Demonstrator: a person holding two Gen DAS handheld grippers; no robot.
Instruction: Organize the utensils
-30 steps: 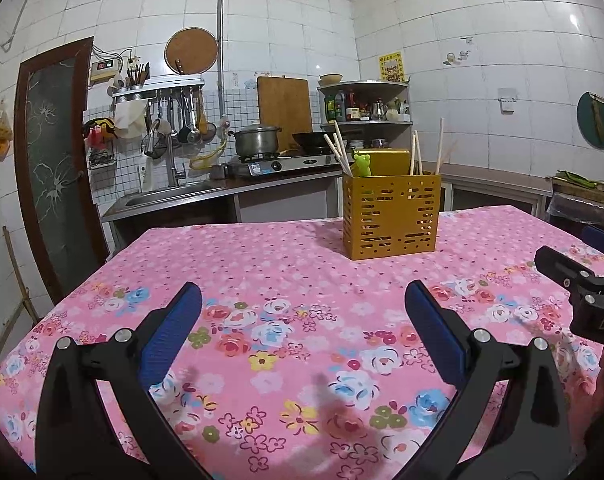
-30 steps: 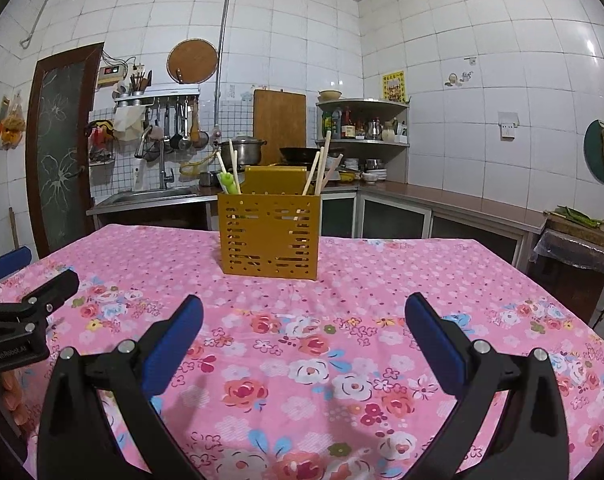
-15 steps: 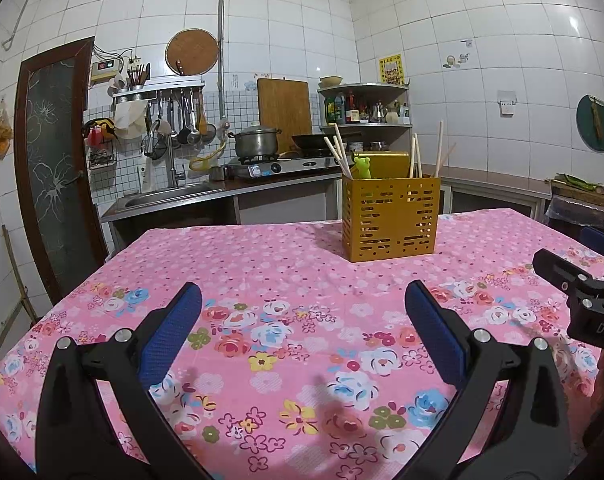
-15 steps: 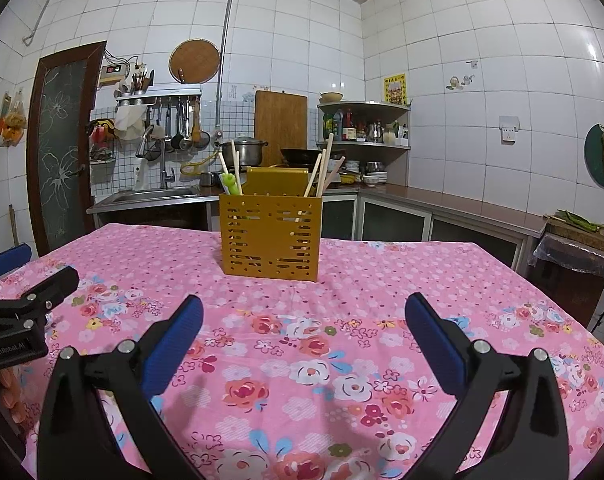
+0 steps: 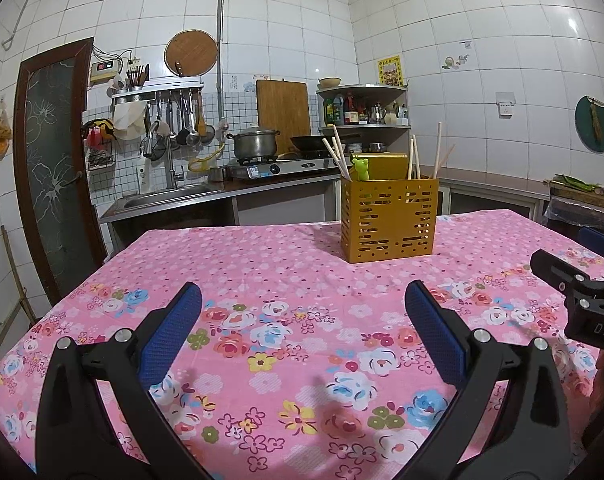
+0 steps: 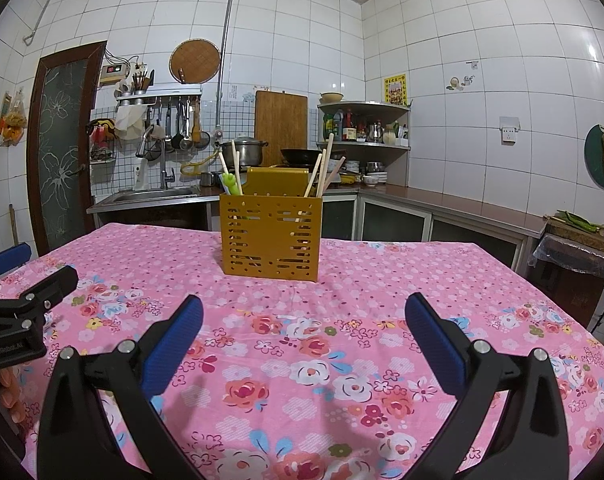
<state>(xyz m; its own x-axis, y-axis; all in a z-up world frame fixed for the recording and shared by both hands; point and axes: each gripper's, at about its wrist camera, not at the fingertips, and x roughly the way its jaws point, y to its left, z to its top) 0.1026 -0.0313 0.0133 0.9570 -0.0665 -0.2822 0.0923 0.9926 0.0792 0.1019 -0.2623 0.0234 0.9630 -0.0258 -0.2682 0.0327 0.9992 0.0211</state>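
A: Hardly anything has shifted since a second ago; the orange holder (image 5: 389, 219) sits a touch lower in the left wrist view and a shade nearer, so both grippers seem to be drifting slightly, nothing more.

B: And the grippers themselves?

A: Left gripper (image 5: 302, 322) is spread wide with nothing between its blue pads (image 5: 172, 338), just as before. Right gripper (image 6: 304, 324) is the same: released, empty, hovering over the flowered tablecloth (image 6: 342, 280).

B: So what does that mean for the job?

A: My guess is it is either not started or already finished. No loose utensil lies on the cloth in either view. Everything visible is already in the holder, which stands well ahead of both grippers, near the table's far side.

B: Which way do the utensils point?

A: The chopsticks (image 6: 316, 174) stand with long axes near upright, tips up, leaning outward; some on the left side, some on the right. A green frog-topped piece (image 5: 360, 168) stands upright among the left ones.
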